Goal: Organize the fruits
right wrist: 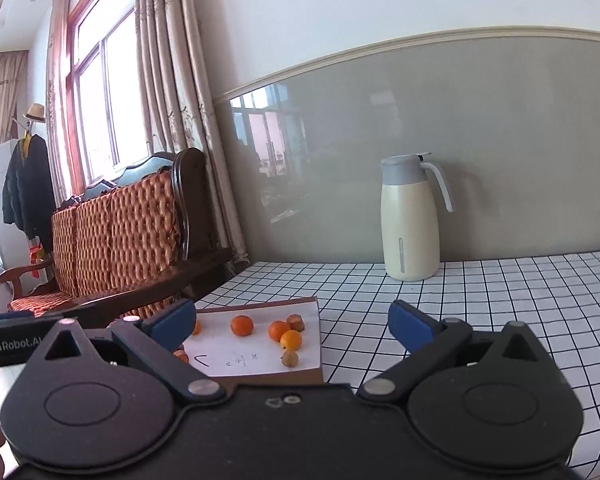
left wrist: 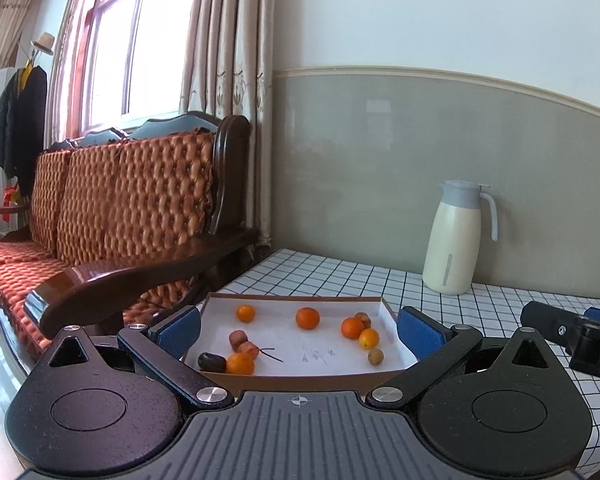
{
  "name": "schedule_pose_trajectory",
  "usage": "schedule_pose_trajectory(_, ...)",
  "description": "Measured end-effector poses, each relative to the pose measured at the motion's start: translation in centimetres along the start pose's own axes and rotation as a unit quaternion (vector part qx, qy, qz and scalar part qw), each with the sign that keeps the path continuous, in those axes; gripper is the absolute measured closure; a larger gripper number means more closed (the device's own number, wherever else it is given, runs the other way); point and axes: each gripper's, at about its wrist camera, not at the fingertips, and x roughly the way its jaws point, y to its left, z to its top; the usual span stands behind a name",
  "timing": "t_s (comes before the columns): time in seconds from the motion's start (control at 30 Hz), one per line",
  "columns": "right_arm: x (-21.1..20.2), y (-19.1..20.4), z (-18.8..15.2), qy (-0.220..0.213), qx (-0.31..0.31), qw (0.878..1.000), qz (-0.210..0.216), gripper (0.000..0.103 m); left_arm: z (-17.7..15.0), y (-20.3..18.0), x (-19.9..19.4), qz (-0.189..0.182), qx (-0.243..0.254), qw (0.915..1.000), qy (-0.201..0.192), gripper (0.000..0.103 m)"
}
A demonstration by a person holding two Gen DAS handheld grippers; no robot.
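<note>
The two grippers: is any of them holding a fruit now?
No. The left gripper and the right gripper are both open and empty; the fruits lie in the tray.

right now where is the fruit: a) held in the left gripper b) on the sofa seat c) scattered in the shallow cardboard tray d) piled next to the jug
c: the oranges and the smaller brown fruit lie loose inside the cardboard tray, while both grippers are open and empty.

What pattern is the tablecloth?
White with a thin black grid; the tablecloth shows best in the right wrist view.
</note>
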Motion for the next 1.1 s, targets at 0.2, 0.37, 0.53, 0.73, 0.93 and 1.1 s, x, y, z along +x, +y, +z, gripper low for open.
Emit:
schedule_pose_trajectory(0.2, 0.4, 0.3, -0.3, 0.004, -0.002, 1.0, -0.001, 0.006, -0.2, 0.3, 0.3, 0.003, -0.001, 1.0, 0.006, 0.0)
schedule_pose_trajectory(0.37, 0.8, 0.5, -0.2, 0.009, -0.008, 1.0, 0.005, 0.006, -0.3, 0.6, 0.4, 0.008, -0.002, 1.0, 0.005, 0.0)
schedule_pose_trajectory(0.53, 1.0, 0.8, -0.1, 0.008, -0.008, 1.0, 0.009, 0.006, -0.5, 1.1, 0.6, 0.01, -0.007, 0.9999, 0.01, 0.0)
schedule_pose_trajectory(0.73, 1.2, 1.4, -0.4, 0.015, -0.02, 1.0, 0.015, 0.006, -1.1, 1.2, 0.8, 0.006, -0.006, 0.9998, 0.02, 0.0)
schedule_pose_trajectory(0.93, 1.5, 1.6, -0.7, 0.022, -0.024, 0.999, 0.008, 0.006, -1.4, 1.3, 1.0, 0.003, -0.008, 0.9996, 0.027, 0.0)
schedule_pose_trajectory(1.1, 1.5, 1.4, -0.8, 0.023, -0.019, 1.0, 0.007, 0.006, -1.6, 1.3, 1.2, 0.002, -0.008, 0.9994, 0.033, 0.0)
